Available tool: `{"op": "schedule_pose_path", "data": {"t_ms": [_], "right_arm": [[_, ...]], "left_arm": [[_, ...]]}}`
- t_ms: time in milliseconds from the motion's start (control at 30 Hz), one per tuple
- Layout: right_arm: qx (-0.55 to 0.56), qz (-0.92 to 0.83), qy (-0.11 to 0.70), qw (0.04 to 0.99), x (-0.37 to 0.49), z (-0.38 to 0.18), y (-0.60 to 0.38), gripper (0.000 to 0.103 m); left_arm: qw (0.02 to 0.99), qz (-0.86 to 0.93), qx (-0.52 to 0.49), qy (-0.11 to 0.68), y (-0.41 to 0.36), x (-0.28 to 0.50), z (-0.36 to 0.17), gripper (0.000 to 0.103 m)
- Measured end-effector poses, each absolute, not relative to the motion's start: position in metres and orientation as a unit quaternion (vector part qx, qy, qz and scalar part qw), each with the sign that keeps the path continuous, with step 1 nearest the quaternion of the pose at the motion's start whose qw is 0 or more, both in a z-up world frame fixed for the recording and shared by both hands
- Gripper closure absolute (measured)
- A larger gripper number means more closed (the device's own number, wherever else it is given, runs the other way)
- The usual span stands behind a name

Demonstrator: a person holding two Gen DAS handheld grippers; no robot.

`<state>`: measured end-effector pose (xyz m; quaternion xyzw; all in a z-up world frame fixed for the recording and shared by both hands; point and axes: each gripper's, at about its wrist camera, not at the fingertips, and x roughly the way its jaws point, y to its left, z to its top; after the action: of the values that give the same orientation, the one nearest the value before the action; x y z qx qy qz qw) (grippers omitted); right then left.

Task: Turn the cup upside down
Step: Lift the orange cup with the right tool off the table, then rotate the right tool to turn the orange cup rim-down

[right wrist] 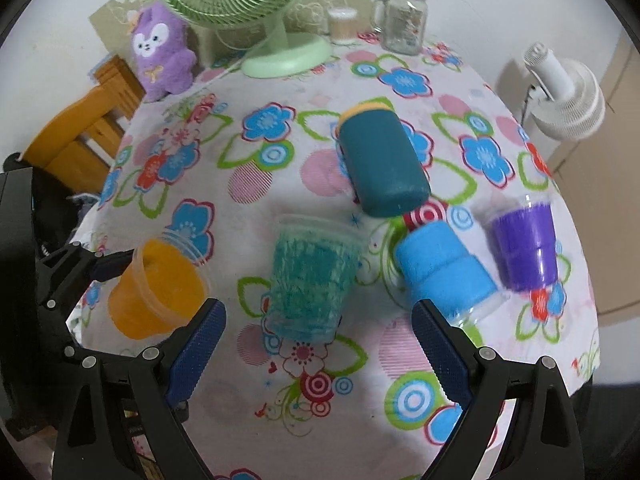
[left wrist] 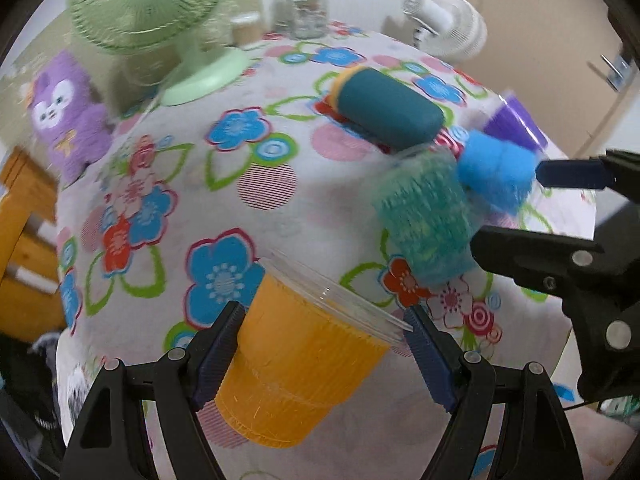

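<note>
My left gripper (left wrist: 324, 332) is shut on an orange cup (left wrist: 296, 360), holding it tilted above the flowered tablecloth (left wrist: 224, 184); the cup also shows at the left of the right wrist view (right wrist: 156, 284). My right gripper (right wrist: 316, 332) is open and empty, hovering just in front of a green cup (right wrist: 312, 276) standing mouth up. A light blue cup (right wrist: 444, 272) stands upside down to its right, and a purple cup (right wrist: 524, 244) stands mouth up further right. In the left wrist view the green cup (left wrist: 424, 224), blue cup (left wrist: 496, 168) and purple cup (left wrist: 512, 124) sit at the right.
A dark teal case (right wrist: 380, 164) lies behind the cups. A green fan (right wrist: 248, 4), purple plush toy (right wrist: 160, 52), glass jar (right wrist: 404, 20) and small container (right wrist: 342, 26) stand at the back. A white fan (right wrist: 568, 92) is off the right edge. A wooden chair (right wrist: 88, 132) is at left.
</note>
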<state>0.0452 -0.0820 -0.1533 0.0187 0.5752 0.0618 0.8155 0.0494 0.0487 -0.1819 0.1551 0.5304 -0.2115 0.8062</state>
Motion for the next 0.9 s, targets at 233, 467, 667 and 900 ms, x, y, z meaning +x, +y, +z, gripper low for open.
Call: {"op": "schedule_pose_path", "data": {"t_ms": [233, 467, 667, 900], "right_arm": [[0.025, 0.029, 0.578, 0.815, 0.038, -0.166, -0.082, 0.007], [0.030, 0.025, 0.579, 0.814, 0.039, -0.166, -0.085, 0.007], [0.002, 0.069, 0.574, 0.816, 0.045, -0.146, -0.080, 0.007], [-0.044, 0.142, 0.549, 0.823, 0.058, -0.104, -0.080, 0.007]], "left_arm": [[0.786, -0.246, 0.173, 0.540, 0.043, 0.051, -0.204, 0.017], [0.790, -0.234, 0.156, 0.545, 0.047, 0.050, -0.197, 0.006], [0.811, -0.172, 0.096, 0.550, 0.062, 0.054, -0.165, 0.000], [0.835, -0.079, 0.019, 0.545, 0.076, 0.041, -0.121, 0.000]]}}
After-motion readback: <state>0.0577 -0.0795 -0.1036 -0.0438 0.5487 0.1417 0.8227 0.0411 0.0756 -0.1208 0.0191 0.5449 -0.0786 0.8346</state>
